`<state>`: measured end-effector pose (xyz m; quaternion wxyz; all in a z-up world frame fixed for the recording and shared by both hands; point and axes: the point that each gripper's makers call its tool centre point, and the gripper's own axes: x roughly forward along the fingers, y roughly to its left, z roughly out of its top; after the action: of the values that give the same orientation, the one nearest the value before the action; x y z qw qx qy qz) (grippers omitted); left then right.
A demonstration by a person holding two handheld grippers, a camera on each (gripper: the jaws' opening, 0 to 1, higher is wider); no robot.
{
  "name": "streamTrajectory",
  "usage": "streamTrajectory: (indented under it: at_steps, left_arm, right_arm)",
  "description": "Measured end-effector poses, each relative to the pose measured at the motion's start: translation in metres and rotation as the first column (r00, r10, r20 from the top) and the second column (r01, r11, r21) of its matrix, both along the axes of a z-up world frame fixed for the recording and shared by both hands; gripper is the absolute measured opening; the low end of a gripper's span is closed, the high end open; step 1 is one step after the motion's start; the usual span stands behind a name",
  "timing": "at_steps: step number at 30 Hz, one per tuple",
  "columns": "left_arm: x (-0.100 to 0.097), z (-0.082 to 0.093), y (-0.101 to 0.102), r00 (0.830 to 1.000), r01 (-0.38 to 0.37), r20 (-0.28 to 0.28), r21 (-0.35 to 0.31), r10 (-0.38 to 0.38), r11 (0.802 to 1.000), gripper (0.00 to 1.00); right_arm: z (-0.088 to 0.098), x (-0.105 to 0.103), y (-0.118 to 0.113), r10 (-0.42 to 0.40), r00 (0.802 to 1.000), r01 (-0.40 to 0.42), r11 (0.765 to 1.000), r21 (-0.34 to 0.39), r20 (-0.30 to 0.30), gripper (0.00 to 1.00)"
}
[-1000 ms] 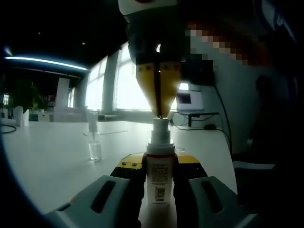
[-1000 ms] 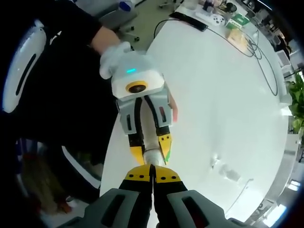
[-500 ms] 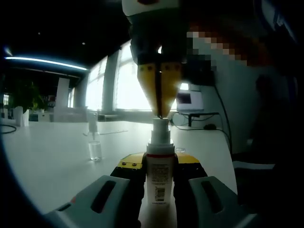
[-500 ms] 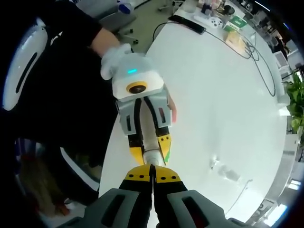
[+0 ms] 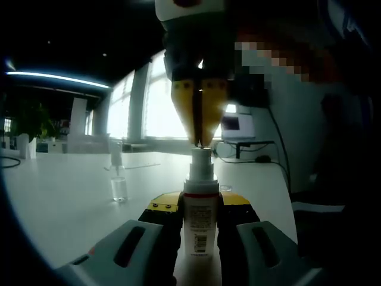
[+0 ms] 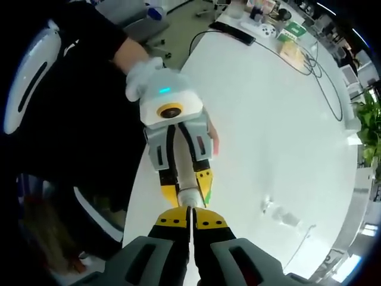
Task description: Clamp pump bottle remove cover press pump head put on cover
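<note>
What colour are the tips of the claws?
Yellow tips on the right claw, clearest in the left gripper view.

White pump bottle [image 5: 199,221] upright on desk [image 5: 65,202], barcode label facing camera, pump head bare; clear cover [image 5: 118,179] standing well apart

counter [image 6: 280,137]: white, long, with a rounded edge
near part: pump bottle [image 5: 198,220] stands upright on it
middle: small clear cover [image 5: 119,189] stands alone, well apart from the bottle
far end: black cables [image 6: 315,65], a dark flat device [image 6: 233,33], small boxes and oddments
beyond far edge: green plant [image 6: 370,122]
</note>
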<state>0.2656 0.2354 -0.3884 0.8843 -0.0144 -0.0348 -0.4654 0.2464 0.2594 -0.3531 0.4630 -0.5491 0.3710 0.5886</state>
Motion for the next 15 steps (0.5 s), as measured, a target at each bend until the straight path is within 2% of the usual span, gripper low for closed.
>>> streamTrajectory:
  at_steps: [3,6,10,15]
  left_arm:
    - [0.0,0.0,0.0,1.0,0.001,0.001,0.001,-0.001,1.0,0.13]
    - [0.0,0.0,0.0,1.0,0.0,-0.002,-0.001,0.0,1.0,0.13]
    - [-0.001,0.0,0.0,1.0,0.0,-0.002,0.0,0.0,1.0,0.13]
    - [-0.001,0.0,-0.001,1.0,0.001,-0.002,0.0,-0.001,1.0,0.13]
  right_arm:
    - [0.001,0.0,0.0,0.008,1.0,-0.008,1.0,0.015,0.001,0.02]
    - [0.002,-0.005,0.001,0.0,1.0,0.001,0.999,0.044,-0.027,0.07]
    - [0.006,-0.004,0.0,0.009,1.0,-0.007,0.997,0.073,-0.02,0.07]
    - [0.017,0.002,0.003,-0.013,1.0,0.016,0.989,0.149,-0.017,0.08]
